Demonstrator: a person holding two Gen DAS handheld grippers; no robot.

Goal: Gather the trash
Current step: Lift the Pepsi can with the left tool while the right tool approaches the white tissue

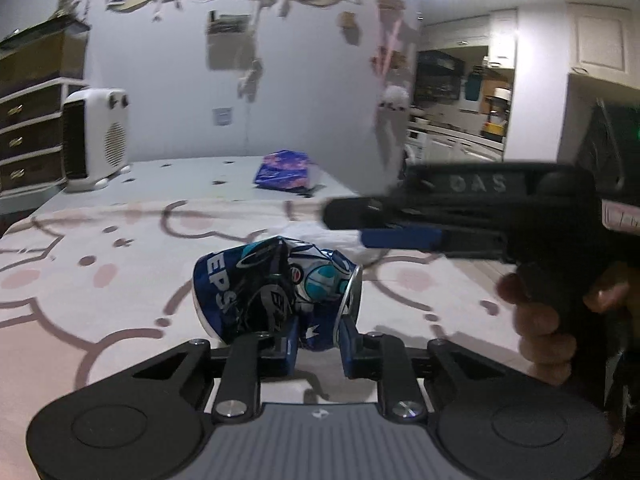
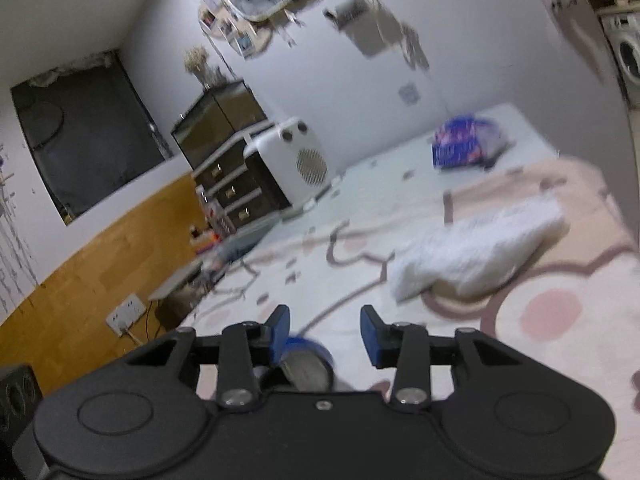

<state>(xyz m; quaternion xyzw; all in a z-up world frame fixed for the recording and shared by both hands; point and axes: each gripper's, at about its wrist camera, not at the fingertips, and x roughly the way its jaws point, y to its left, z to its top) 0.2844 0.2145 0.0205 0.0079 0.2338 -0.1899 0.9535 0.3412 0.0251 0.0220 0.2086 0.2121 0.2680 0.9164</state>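
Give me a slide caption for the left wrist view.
Left hand-held gripper clamps a crushed blue soda can on the patterned rug, beside the right hand-held gripper.

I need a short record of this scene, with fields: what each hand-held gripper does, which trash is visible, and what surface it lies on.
left hand-held gripper: shut on the crushed blue soda can
right hand-held gripper: open, holding nothing
other trash: crumpled white tissue; blue and pink foil snack bag
surface: pale rug with pink cartoon pattern
nearby: white fan heater at the rug's far edge
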